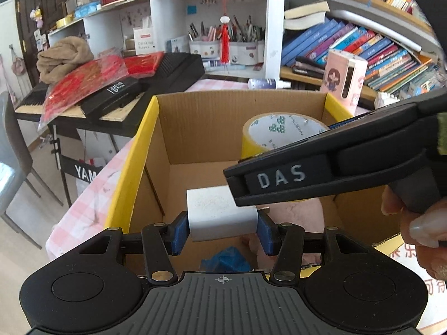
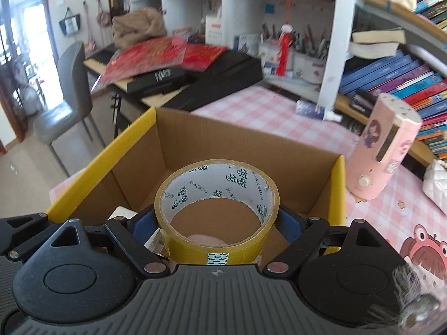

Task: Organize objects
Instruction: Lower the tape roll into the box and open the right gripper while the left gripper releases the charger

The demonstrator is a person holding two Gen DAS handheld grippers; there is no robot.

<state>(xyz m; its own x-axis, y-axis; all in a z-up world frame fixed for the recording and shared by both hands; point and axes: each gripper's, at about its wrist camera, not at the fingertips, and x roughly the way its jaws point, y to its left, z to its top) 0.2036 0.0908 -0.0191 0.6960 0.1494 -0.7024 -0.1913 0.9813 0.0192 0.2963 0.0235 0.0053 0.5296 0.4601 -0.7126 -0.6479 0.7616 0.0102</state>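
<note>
A: Start at the grippers. What is each one doing?

B: The left gripper (image 1: 222,230) has its blue pads pinched on the two sides of a white block (image 1: 220,212), a matte, faintly speckled thing with rounded corners. The right gripper (image 2: 219,223) is clamped across a roll of tape (image 2: 216,209), a pad on either side of the ring. The roll is yellowish and glossy outside, with a white printed liner inside its hollow core.

A: And what lies just past the fingers?

B: Directly below and ahead of both is an open cardboard box (image 2: 178,142), with plain brown corrugated walls and yellow along the rim. Both held things hang over its mouth. From the left gripper's view the right one (image 1: 282,150) comes in from the right, carrying the roll slightly farther out over the box.

A: So how far along is the tidying?

B: Midway, I'd judge. Under the left gripper, something blue and crinkly (image 1: 226,261) and something pale pink already lie in the box bottom. The block and the tape are lifted but not yet let go.

A: Anything left outside?

B: Beyond the box to the right, a pink cylindrical device (image 2: 384,148) stands on the pink checked tablecloth (image 2: 251,111), with a small spray bottle (image 2: 317,111) lying farther off. Whether they belong in the box, I cannot tell.
</note>
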